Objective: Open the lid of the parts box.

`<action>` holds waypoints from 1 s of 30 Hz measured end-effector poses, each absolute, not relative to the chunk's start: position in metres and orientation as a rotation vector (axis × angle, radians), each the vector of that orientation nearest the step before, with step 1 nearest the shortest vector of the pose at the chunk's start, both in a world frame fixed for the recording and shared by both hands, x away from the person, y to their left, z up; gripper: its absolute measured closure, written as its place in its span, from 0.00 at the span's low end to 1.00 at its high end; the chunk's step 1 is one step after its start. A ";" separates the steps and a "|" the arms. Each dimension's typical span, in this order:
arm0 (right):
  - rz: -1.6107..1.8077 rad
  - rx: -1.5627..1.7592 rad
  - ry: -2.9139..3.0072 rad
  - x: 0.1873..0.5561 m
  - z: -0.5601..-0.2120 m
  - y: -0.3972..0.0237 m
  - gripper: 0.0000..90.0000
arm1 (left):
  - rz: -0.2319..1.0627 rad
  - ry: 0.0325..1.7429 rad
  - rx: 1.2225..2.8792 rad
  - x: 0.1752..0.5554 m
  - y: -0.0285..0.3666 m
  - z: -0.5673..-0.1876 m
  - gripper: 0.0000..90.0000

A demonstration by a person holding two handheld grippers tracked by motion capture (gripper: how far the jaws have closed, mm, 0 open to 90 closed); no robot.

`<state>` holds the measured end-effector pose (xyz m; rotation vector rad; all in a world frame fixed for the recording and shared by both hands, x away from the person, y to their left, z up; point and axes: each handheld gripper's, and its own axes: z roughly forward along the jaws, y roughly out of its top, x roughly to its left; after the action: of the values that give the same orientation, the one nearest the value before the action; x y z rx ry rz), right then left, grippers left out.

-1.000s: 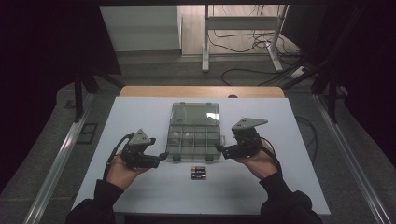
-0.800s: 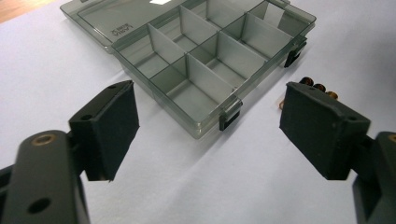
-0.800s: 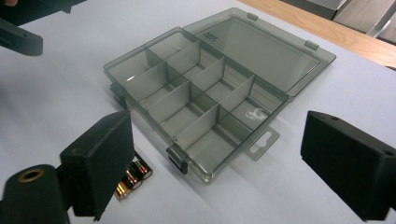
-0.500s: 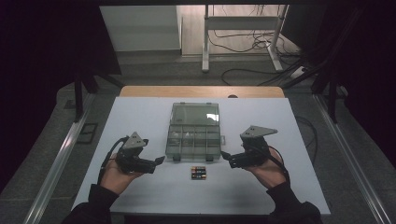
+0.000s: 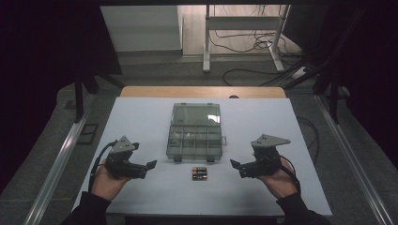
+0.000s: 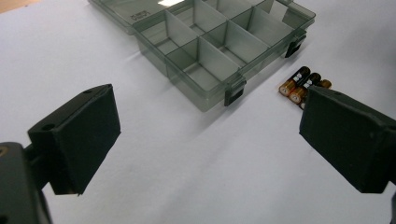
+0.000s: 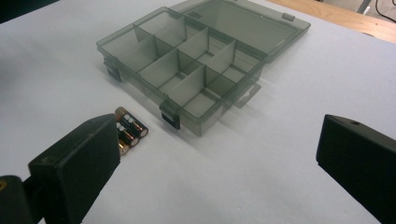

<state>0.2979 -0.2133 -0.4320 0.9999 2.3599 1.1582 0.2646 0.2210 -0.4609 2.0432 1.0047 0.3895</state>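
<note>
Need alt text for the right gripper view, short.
An open smoky-grey clear plastic organizer box with divided, empty-looking compartments lies on a white table, lid folded flat behind it. A few black-and-copper cylindrical batteries lie side by side near its front latch. The right gripper frames the scene, jaws wide apart, holding nothing.
</note>
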 end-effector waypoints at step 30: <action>1.109 1.066 2.357 0.275 -0.457 -0.237 0.00 | 0.500 1.050 2.088 0.242 0.241 -0.468 0.00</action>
<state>0.2745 -0.2373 -0.4573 1.0658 2.3570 1.1089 0.2425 0.2406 -0.4679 2.0880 1.0502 0.5003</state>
